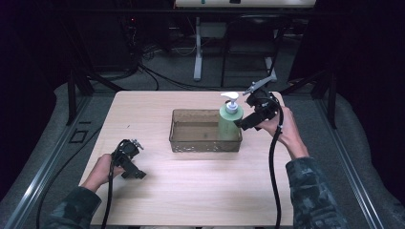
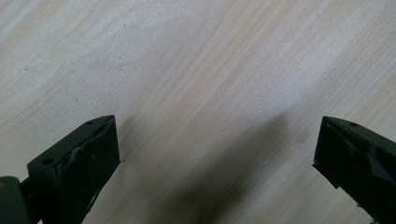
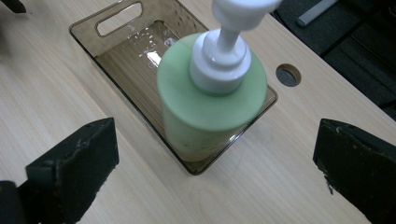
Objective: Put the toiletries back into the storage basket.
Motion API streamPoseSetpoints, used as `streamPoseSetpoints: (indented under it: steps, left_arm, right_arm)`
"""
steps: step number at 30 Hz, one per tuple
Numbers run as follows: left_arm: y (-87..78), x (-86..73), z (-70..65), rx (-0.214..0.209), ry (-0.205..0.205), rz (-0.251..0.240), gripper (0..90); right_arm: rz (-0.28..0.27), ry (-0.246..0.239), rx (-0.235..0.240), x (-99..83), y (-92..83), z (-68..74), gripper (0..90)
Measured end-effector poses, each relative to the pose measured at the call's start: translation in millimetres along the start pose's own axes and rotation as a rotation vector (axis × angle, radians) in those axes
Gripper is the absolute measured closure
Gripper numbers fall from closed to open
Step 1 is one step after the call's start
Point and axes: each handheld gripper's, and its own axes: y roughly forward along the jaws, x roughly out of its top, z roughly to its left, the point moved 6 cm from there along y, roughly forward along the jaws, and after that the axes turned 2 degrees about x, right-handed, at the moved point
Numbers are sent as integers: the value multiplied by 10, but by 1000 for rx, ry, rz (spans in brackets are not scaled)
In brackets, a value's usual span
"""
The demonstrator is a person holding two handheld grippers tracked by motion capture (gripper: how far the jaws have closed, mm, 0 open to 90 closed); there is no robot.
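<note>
Currently a green pump bottle [image 1: 229,121] stands upright in the right end of a clear brownish bin [image 1: 191,138] at mid-worktop [image 1: 200,191]. Bottle: pale green cylindrical body, flat green shoulder, white collar and white pump head [image 3: 243,9] with its spout pointing left in the high view. Bin: smoky transparent plastic, rectangular, ribbed floor, slot handle cut into the end wall [image 3: 119,18] away from the bottle. The bottle sits against the bin's corner; nothing else seen inside.

Right hand-held gripper [image 1: 246,125] is held at the bin's right edge, just beside the bottle. In the right gripper view its jaws stand wide apart, either side of the bottle and clear of it, gripping nothing. A round cable hole [image 3: 288,74] shows in the worktop beyond the bin.

Left hand-held gripper [image 1: 136,174] lies low over the near left of the worktop, well apart from the bin. Jaws also spread, bare light wood grain between them.

Both of the person's sleeves [image 1: 313,191] are camouflage-patterned.
</note>
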Motion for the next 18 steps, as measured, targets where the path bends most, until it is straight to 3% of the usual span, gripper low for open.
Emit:
streamPoseSetpoints:
  steps: [18]
  left_arm:
    - [4,1,-3,-1,0,1,1]
  right_arm:
    - [8,68,8,-593,188,134,0]
